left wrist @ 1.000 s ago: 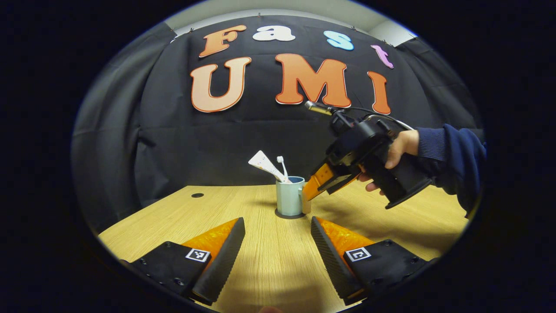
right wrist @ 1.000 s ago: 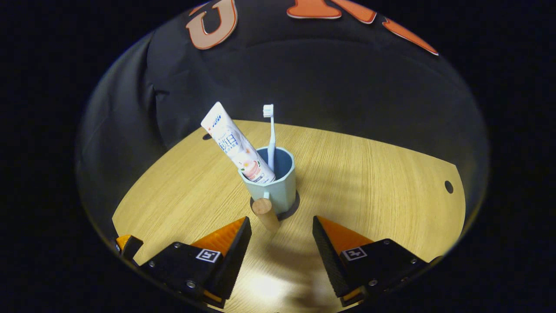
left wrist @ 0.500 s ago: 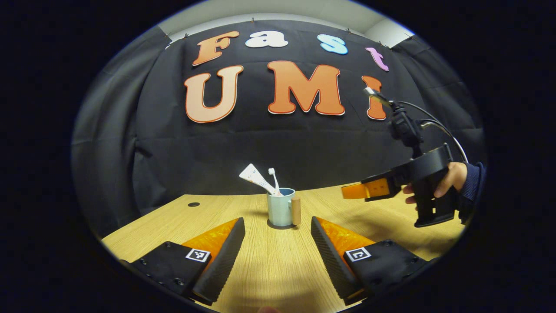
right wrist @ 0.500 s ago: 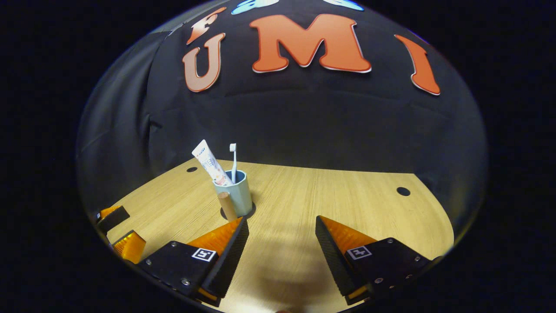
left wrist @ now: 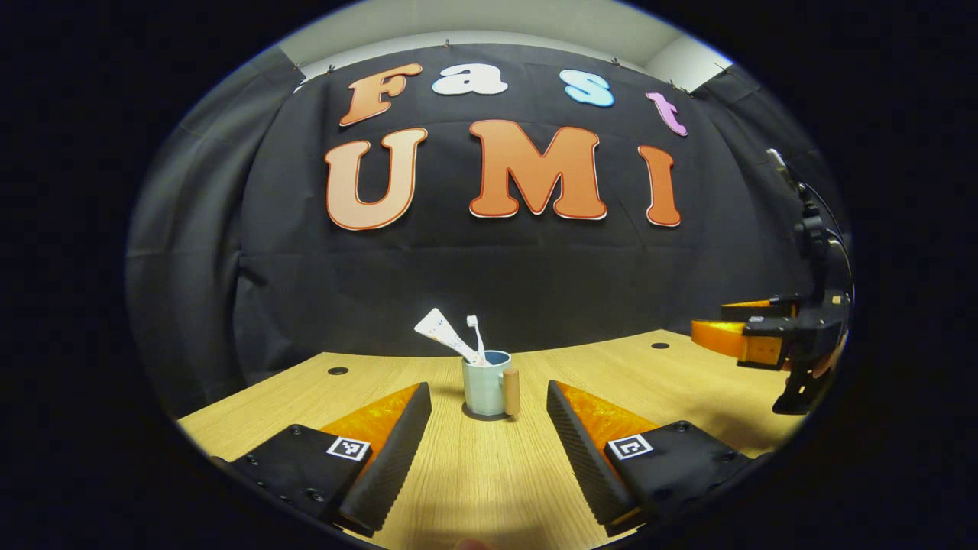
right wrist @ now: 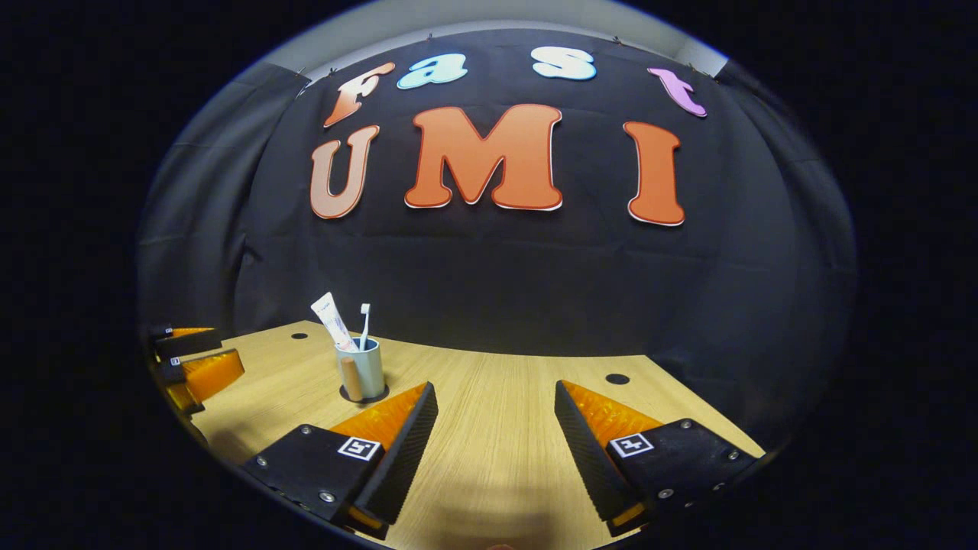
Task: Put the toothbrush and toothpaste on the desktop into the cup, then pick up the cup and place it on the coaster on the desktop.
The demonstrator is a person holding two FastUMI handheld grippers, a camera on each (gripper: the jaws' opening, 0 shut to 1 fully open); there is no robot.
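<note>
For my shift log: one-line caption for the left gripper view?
Cup holding toothpaste and toothbrush stands on the coaster; left gripper open.

desktop (left wrist: 474,473): pale wood grain, slight sheen | cup (left wrist: 484,386): smooth, matt | wall: matt cloth

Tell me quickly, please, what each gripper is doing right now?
Left gripper: open, holding nothing.
Right gripper: open, holding nothing.
</note>
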